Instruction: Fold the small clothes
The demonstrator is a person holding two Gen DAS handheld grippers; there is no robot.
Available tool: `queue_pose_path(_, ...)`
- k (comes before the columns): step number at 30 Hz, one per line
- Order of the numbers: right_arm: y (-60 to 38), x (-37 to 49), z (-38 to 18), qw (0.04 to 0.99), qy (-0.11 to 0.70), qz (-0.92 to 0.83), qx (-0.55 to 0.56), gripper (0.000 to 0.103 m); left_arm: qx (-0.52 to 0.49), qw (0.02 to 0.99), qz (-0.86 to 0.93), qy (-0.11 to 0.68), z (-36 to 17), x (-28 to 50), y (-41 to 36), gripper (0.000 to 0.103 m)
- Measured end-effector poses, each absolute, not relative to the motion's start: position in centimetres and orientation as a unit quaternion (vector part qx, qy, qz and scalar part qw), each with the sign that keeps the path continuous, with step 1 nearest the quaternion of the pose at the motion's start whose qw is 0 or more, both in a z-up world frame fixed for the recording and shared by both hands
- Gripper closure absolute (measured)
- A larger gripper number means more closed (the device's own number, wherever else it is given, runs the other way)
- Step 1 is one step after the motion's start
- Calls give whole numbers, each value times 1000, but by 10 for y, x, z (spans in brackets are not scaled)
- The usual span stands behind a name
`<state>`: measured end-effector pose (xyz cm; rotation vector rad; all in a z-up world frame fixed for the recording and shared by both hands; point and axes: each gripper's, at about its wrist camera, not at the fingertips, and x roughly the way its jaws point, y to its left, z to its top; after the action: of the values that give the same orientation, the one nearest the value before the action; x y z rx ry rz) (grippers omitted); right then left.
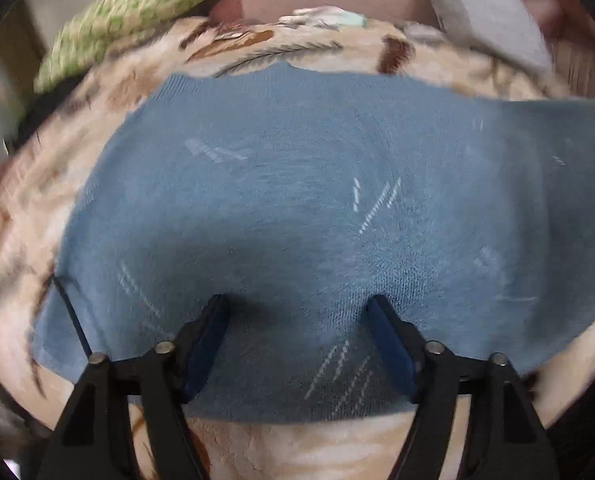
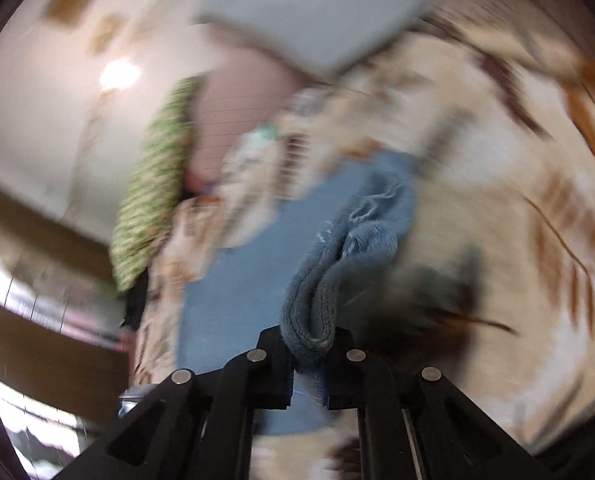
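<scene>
I am partway through a fold of the blue knitted sock point(image 1: 297, 200), which lies spread flat on the fleece blanket point(image 1: 257, 52) of the bed, filling the middle of my left view. My left gripper point(image 1: 297, 312) hovers low over the sock's near edge at 6 o'clock with its jaws spread wide, the blue-padded fingers point(image 1: 389, 344) just above or perhaps touching the cloth; I cannot tell which, and it grips nothing. My right gripper point(image 2: 308, 344) is pressed together on a bunched, ribbed end of the same blue fabric point(image 2: 317, 304), which rises from between the jaws toward 12 o'clock and shows a fuzzy looped inside face where it turns over. I judge that the right hand is lifting one end to carry it across the flat part; the next move calls for laying that end down square over the rest while the left hand pins the near edge so the soft knit does not drag. The sock is fine-ribbed, matte, with short pale dashed marks; the blanket is plush, cream with brown feather shapes. At 11 o'clock a green-patterned pillow point(image 1: 137, 12) sits beyond, and a grey flat cushion point(image 2: 317, 12) at 12 o'clock, both blurred.
</scene>
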<state>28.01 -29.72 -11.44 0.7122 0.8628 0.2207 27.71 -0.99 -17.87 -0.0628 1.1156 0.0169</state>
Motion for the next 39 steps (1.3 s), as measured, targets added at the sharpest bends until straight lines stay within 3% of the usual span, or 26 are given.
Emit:
queue_pose_path(1,-278,284,-99,847,401,123,325,93,-57,848,7,528,-174,273,3,47)
queue_pose_path(5,-186,289,-58,854,387,207,279,93,-166,861,42,478,-141,239,84,47)
queue_pose_path(9,-84,279,-53,842,394,291,226,93,-228,875,125,408,-106,183,183,47)
queue_pose_path(12,-16,273,-83,821,424,332,192,93,-244,870,175,392,-98,154,232,47)
queue_pose_path(17,58,275,-212,754,545,329,161,91,-256,858,202,397,-102,129,265,47)
queue_pose_path(19,50,271,-218,760,517,341,196,88,-250,861,199,396,-100,129,264,47)
queue_pose_path(20,45,271,-213,759,513,344,208,78,-249,862,193,398,-98,133,261,47)
queue_pose_path(22,39,271,-197,757,511,352,207,34,-255,868,169,392,-90,146,255,47)
queue_pose_path(23,37,270,-189,757,504,361,207,23,-255,871,158,389,-85,150,251,47)
queue_pose_path(30,-39,262,-148,738,458,400,291,23,-230,896,58,374,-61,189,190,42)
queue_pose_path(34,-98,283,-207,688,476,360,413,23,-189,874,54,444,-116,231,154,39)
queue_pose_path(35,-110,288,-235,668,498,331,443,29,-154,859,76,483,-140,244,146,39)
queue_pose_path(36,-114,291,-249,647,510,324,465,46,-128,821,98,548,-182,259,140,38)
queue_pose_path(37,-118,292,-252,642,514,319,471,47,-128,819,100,551,-194,261,141,28)
queue_pose_path(39,-113,296,-233,646,526,335,440,37,-127,831,113,530,-191,256,142,25)
